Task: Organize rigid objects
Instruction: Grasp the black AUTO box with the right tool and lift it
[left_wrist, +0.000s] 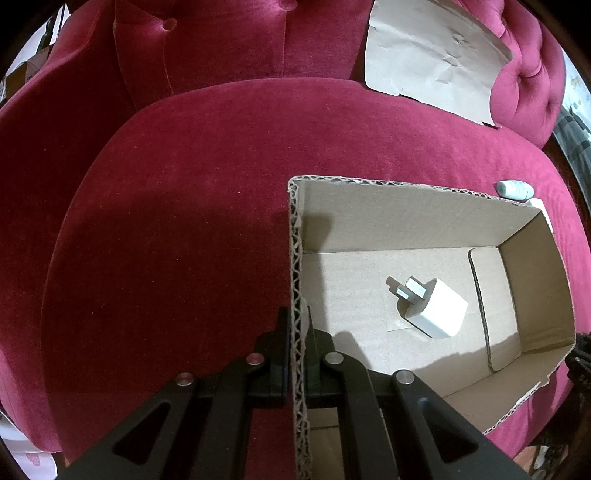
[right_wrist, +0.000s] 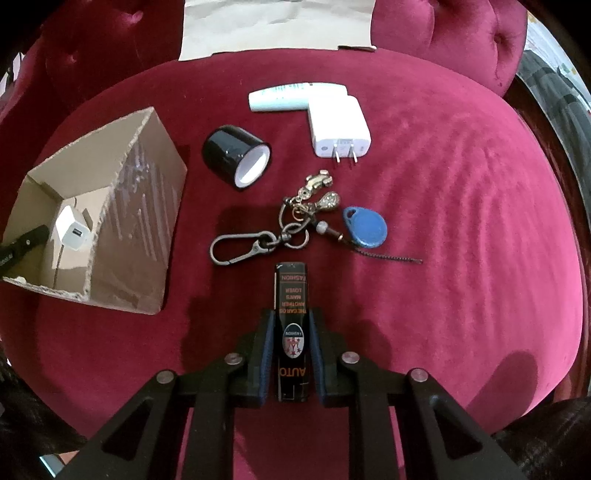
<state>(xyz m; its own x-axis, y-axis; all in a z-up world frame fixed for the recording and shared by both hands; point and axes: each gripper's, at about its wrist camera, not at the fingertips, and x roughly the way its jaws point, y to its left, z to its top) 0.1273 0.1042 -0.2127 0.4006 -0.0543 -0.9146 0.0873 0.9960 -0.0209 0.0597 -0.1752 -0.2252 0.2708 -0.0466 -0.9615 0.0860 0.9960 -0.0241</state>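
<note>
1. My right gripper (right_wrist: 291, 354) has its jaws pinching a slim black lighter (right_wrist: 291, 332) printed with orange lettering and a round badge; the blue pads press both long sides. It lies lengthwise between my fingers, over the crimson velvet seat cushion (right_wrist: 461, 240).
2. Just beyond the lighter's far end lies a metal key ring bunch (right_wrist: 291, 221) with a carabiner clip, trinket charms and a blue plastic key fob (right_wrist: 365, 226).
3. Farther on sit a black roll of tape (right_wrist: 236, 153), a white wall charger with two prongs (right_wrist: 340, 127), and a white tube (right_wrist: 280, 96) touching the charger's far end.
4. To the left stands the open brown cardboard box (left_wrist: 406, 214), holding a small white cube-shaped plug adapter (left_wrist: 436, 308) on its floor.
5. My left gripper (left_wrist: 297, 354) is clamped on the box's near corrugated wall, one finger outside, one inside.
6. A creased sheet of brown paper (left_wrist: 428, 55) leans against the tufted backrest.
</note>
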